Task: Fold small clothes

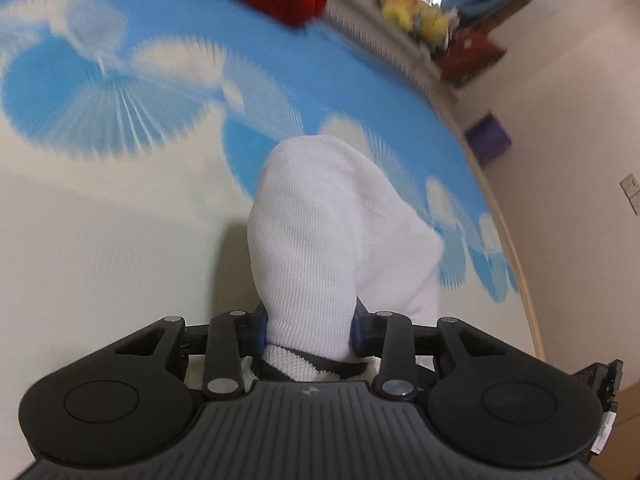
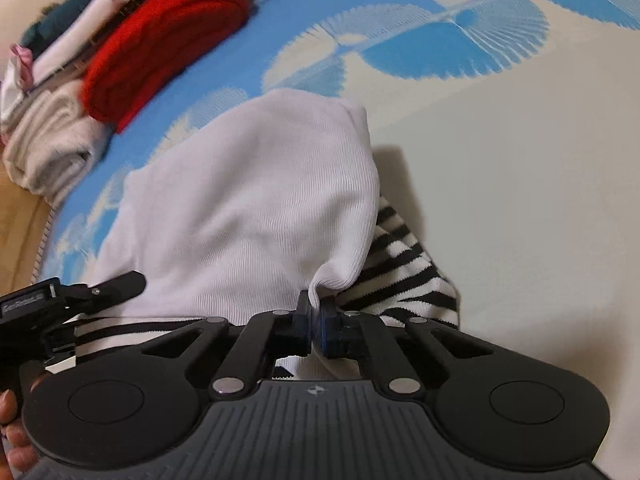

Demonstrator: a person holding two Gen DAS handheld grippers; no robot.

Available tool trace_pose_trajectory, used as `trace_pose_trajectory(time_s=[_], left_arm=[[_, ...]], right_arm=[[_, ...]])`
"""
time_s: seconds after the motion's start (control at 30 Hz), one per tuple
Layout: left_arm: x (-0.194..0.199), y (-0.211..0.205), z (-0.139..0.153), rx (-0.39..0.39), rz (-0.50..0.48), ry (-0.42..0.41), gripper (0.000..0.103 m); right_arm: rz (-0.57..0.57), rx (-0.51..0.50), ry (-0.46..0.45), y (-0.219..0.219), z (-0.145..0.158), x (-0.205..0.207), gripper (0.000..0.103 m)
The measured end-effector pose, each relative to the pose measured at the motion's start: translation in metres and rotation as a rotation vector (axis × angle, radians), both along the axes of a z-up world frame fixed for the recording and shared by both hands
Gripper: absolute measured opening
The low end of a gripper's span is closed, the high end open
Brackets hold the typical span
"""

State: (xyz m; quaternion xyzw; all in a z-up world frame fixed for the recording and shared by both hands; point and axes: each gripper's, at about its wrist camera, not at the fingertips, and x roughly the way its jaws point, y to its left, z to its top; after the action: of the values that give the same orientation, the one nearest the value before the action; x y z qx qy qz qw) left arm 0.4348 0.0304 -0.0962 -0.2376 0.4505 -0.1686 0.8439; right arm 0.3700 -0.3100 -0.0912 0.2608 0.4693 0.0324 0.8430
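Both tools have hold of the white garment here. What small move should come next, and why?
Probably carry the gripped edge forward over the rest. The right tool pinches a fold of the white garment, the left tool clamps a bunched part, and the striped piece lies underneath.

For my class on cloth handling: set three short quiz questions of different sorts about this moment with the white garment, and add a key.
1. True or false: the right gripper is shut on a fold of the white garment.
2. Which folded item lies nearest the white garment? A the red knit; B a green towel; C a pair of jeans.
3. Fill in: the cloth under the white garment has black and white ______.

Key:
1. True.
2. A.
3. Stripes: see the striped cloth. The left gripper also clamps a bunch of the white garment.
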Motion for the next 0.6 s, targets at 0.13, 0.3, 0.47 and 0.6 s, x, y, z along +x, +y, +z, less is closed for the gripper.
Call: trace_pose_trajectory(time_s=[0.13,0.3,0.47,0.6], left_arm=[[0.005,0.044,0.014,0.077,0.084,-0.056,0.048],[-0.005,0.104,0.026,0.113,0.189,-0.062,0.057],[-0.022,0.095,0.014,0.194,-0.029,0.030,0.057],[-0.033,0.081,-0.006,0.414,-0.102,0.074,0.060]], right_arm=[[0.014,0.046,-0.120,0.027,0.013,0.019,0.003],[0.079,0.034,-0.142,0.069,0.010,0.044,0.003],[0.077,-0.059,-0.067,0.082,-0.001,0.053,0.003],[0.036,-0.058,-0.044,0.077,-0.001,0.050,0.005]])
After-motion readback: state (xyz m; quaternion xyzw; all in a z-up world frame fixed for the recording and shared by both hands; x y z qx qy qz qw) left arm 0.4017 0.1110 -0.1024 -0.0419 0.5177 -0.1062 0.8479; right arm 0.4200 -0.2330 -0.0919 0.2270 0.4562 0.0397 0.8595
